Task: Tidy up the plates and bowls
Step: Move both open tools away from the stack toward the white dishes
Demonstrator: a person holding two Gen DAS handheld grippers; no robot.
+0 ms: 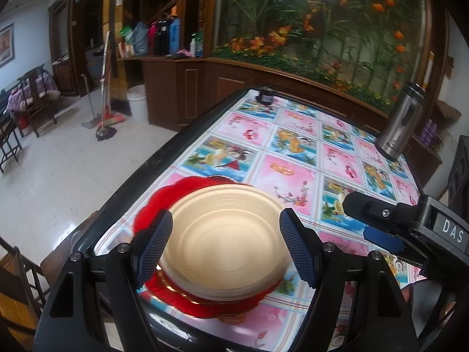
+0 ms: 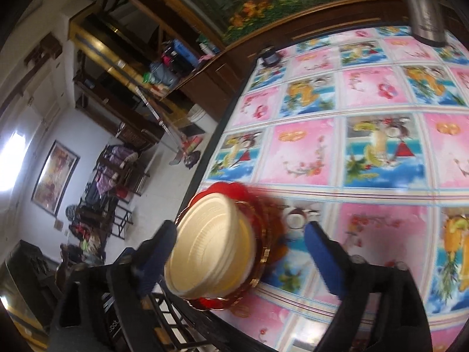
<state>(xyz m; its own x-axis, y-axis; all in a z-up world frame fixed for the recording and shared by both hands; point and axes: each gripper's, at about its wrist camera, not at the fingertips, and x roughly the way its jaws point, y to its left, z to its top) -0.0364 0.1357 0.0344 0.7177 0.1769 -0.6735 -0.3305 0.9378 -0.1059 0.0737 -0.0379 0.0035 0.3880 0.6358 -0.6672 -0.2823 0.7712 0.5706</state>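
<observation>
Jaws of left gripper [image 1: 225, 243] and right gripper [image 2: 243, 258] both released, empty. Cream bowls [image 1: 222, 240] stacked upside down on red plates [image 1: 164, 202], table's 7 o'clock edge [image 1: 137, 176]; a nudge could tip them off.

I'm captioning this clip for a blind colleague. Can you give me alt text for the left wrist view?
A stack of cream bowls sits upside down on a red scalloped plate near the table corner, framed by the open left gripper, whose pads do not touch it. The right gripper reaches in from the right, and a steel flask stands at the far edge.
</observation>
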